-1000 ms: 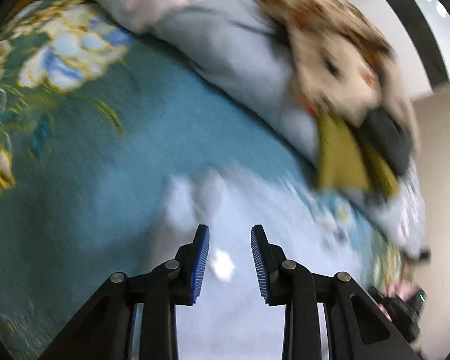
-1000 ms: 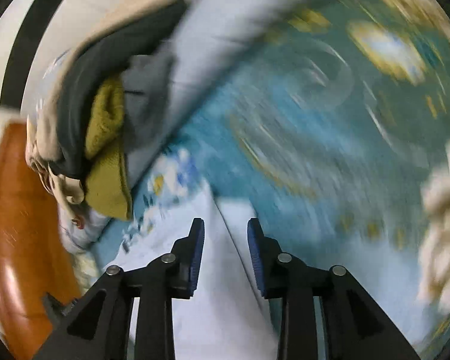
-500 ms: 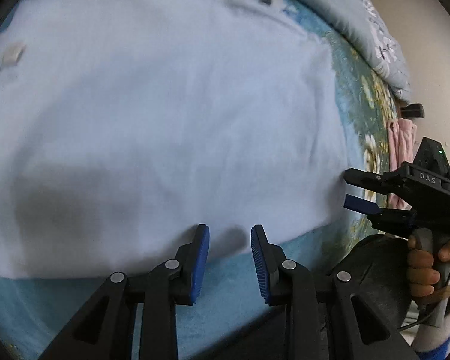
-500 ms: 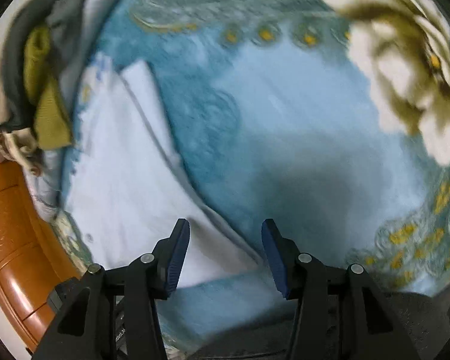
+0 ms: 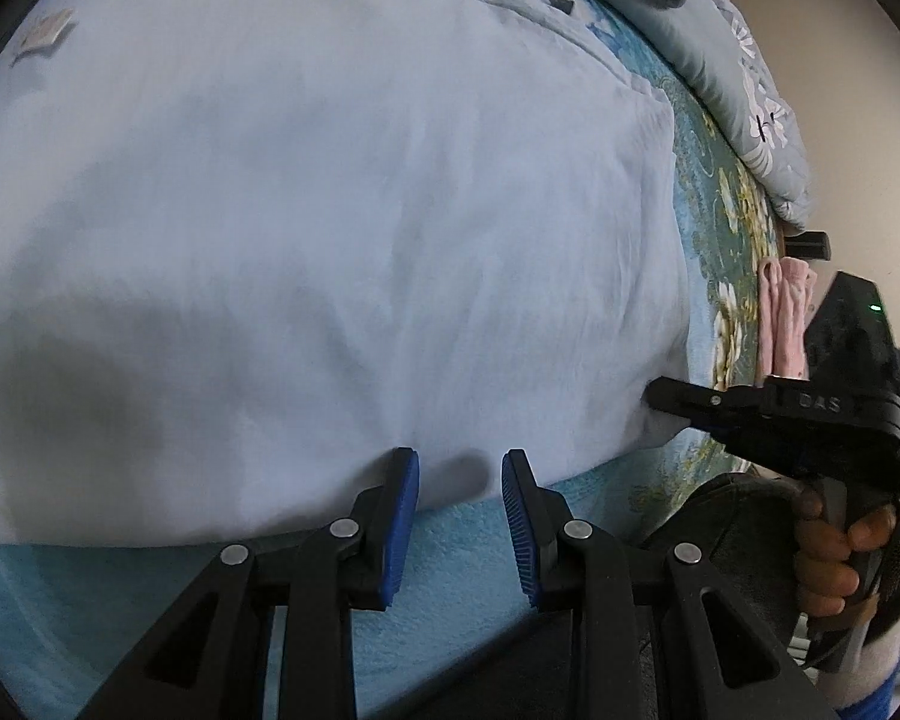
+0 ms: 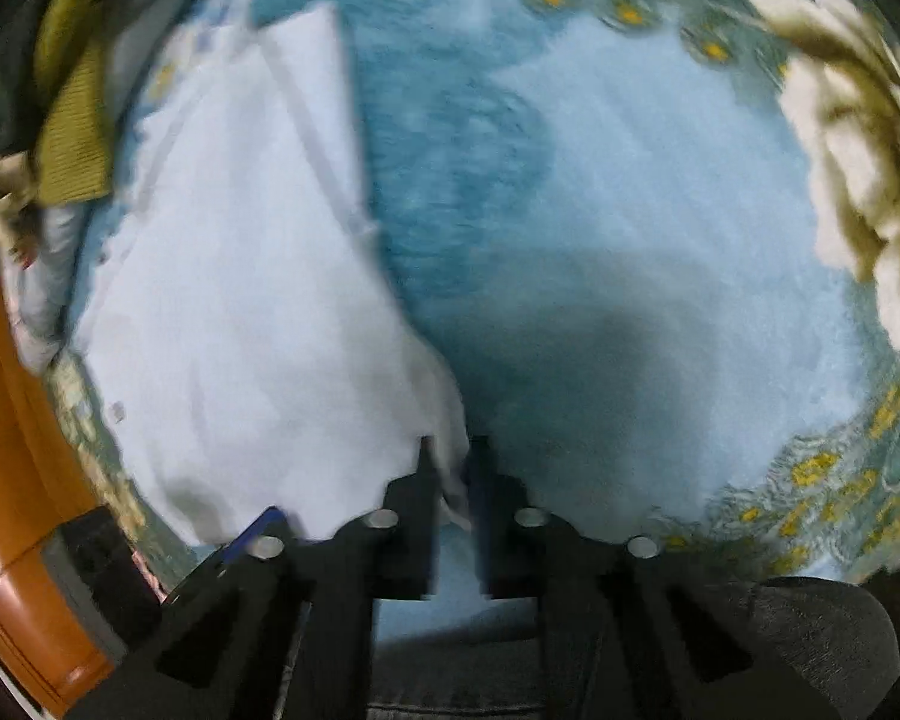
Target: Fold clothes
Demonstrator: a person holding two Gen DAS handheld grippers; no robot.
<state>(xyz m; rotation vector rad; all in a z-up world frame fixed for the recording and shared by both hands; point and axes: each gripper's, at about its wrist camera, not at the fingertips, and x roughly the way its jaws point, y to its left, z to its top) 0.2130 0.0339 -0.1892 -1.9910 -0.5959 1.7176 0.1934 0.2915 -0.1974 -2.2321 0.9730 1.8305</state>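
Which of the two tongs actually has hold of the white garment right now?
The right tongs: shut on the white garment's near corner. The left tongs are open at its near edge, gripping nothing.

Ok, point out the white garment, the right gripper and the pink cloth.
white garment (image 5: 342, 228), left wrist view, middle of the fabric.
right gripper (image 6: 453, 468), right wrist view, between its fingertips, on the pinched corner.
pink cloth (image 5: 783, 318), left wrist view, its middle.

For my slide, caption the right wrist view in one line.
Right gripper pinches the near corner of the white garment spread on the blue floral blanket.
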